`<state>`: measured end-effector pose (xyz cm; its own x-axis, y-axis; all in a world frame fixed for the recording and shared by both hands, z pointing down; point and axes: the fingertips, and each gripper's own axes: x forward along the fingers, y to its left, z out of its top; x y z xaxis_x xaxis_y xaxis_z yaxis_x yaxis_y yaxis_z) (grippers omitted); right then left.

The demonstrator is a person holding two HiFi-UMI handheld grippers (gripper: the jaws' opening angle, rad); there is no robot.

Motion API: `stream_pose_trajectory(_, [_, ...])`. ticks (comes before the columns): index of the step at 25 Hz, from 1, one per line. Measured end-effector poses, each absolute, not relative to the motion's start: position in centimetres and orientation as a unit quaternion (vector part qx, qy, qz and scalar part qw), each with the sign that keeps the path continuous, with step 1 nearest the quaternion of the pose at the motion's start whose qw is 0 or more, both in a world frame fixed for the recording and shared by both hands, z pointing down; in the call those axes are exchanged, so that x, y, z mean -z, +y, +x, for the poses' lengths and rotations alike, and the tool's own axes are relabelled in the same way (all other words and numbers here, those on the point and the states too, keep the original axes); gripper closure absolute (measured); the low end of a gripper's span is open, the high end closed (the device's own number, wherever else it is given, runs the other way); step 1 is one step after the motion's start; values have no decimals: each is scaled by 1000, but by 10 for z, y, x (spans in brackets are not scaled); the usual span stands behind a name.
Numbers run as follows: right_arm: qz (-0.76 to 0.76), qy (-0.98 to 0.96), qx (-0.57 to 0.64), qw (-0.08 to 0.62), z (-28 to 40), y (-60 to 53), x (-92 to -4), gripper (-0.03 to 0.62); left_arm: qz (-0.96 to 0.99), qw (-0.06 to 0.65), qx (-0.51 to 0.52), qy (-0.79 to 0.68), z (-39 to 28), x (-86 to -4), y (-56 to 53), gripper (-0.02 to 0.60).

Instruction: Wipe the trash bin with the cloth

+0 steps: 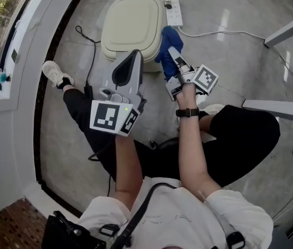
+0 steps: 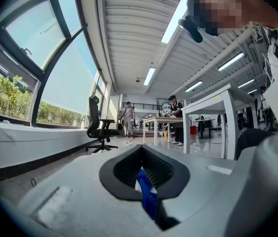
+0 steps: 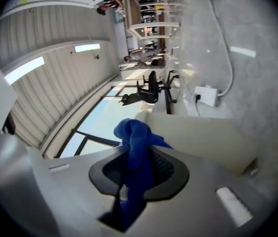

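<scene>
Close in, the left hand-held gripper (image 1: 134,55) is raised in front of the person, jaws drawn together. A thin blue strip (image 2: 146,191) sits in the seam between them; whether it is cloth I cannot tell. The right hand-held gripper (image 1: 172,52) reaches further forward and is clamped on a bunched royal-blue cloth (image 1: 168,38), which sticks out past its jaw tips.

That cloth hangs against the right flank of the cream plastic trash bin with its closed, rounded-square lid (image 1: 131,25). It is touching the wall or just beside it; the right gripper view shows the cream wall straight beyond the blue folds. So the bin lies ahead and slightly to the left of the right hand-held gripper, standing upright with the lid's longer side running away from the person. The cloth-bearing right arm is the one placed to wipe, likely with a stroke along that side wall. The left tips hover near the bin's near edge, free to steady it.

The bin stands on a glossy grey polished floor (image 1: 229,61), which probably lets a light bin slide under pressure. Just beyond it lie a white power strip (image 1: 173,12) and a white cable (image 1: 214,33).

Farther off are a curved window wall (image 1: 1,14), a black office chair (image 2: 97,125), white tables (image 2: 213,107) and standing people (image 2: 127,117).
</scene>
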<state>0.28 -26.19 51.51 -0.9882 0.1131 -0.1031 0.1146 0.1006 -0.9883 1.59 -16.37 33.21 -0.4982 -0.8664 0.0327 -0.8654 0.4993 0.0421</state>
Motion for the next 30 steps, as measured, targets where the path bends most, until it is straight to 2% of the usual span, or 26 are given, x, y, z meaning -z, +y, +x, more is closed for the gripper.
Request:
stream_pose_trajectory(4, [-3,730,674,-116,-5,-250,-635,526,507,34,7,-861,12,-334,-168,581])
stream_pose_trajectory(8, [-44,761,574,-298,0,-226,-753,526,517,49,10,-854,12,-340,-178,581])
stream_pose_trajectory(10, [-55,747,572,-333,6,-220,-792,525,520,60,8,-852,11,-347,-183,581])
stream_pose_trajectory(14, [-77,690,652,-305,2,-222,-827,525,524,66,3,-849,0,-349,-188,581])
stream_pose_trajectory(17, [-57,655,717,-232,2,-244,-792,525,531,63,9,-845,-6,-342,-193,581])
stream_pose_trajectory(21, [79,672,731,-85,-10,-277,-633,525,537,59,11,-841,-13,-333,-204,581])
stream_pose_trajectory(24, [229,681,696,-2,-11,-282,-498,525,548,60,13,-834,-10,-331,-216,581])
stream_pose_trajectory(27, [334,683,649,12,-9,-268,-422,525,557,59,16,-828,-7,-329,-224,581])
stream_pose_trajectory(30, [302,695,652,-16,-23,-260,-445,525,556,57,18,-829,-10,-327,-228,581])
